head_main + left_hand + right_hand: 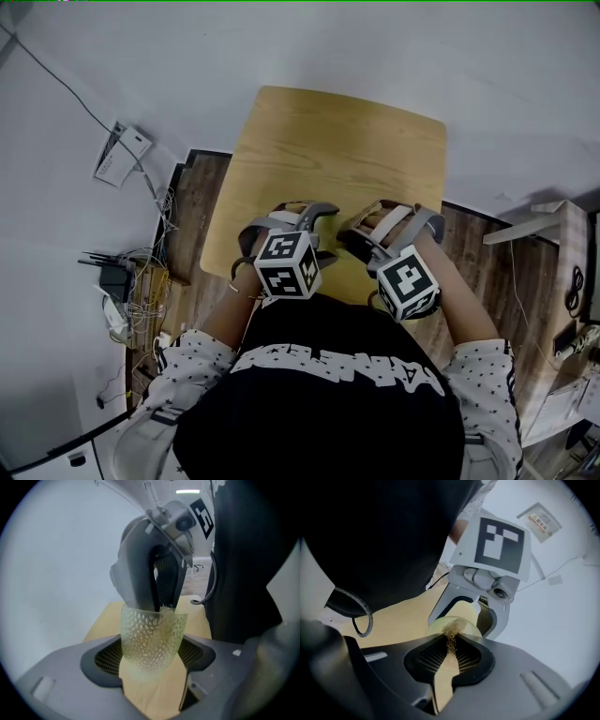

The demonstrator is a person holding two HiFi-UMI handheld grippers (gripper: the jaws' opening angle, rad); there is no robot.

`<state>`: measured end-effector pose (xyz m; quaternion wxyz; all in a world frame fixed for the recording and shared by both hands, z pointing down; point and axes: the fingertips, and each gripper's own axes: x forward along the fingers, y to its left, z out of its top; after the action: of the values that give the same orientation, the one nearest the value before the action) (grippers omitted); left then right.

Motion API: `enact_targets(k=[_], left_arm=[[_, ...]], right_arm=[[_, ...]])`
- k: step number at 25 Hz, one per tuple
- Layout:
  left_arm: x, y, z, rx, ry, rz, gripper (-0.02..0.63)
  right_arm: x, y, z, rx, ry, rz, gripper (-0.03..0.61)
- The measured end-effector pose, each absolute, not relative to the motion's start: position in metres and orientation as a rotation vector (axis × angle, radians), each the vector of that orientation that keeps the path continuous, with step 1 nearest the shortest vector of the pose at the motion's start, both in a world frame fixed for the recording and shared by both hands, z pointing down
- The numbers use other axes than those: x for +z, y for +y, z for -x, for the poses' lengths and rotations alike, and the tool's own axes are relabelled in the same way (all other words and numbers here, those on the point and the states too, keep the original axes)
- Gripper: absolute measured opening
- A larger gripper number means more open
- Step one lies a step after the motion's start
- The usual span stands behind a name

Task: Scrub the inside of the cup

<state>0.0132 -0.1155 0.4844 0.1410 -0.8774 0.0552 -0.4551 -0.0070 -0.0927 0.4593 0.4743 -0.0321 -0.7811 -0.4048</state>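
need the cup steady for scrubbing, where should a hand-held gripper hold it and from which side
Grip the cup by its dimpled side wall near the base, coming from the bottom end, as the left hand-held gripper does. It narrows there, so the jaws should span it, and the mouth is left free for the scrubber in the right hand-held gripper.

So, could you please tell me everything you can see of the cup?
The cup is a translucent, pale yellow-green tumbler with a dimpled wall, plastic or glass by its look. The left gripper clamps it by its sides over the wooden table. Its open mouth faces the right gripper, whose tan fibrous scrubber reaches into it.
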Motion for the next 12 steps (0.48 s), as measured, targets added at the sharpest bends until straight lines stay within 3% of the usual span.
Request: enact_targets(k=[12], left_arm=[[0.4778,-0.1226,-0.0122,-1.297,0.239,2.462,0.362]], right_arm=[[0.4670,-0.0994,0.0065,-0.782,-1.959,-0.013,0.051]])
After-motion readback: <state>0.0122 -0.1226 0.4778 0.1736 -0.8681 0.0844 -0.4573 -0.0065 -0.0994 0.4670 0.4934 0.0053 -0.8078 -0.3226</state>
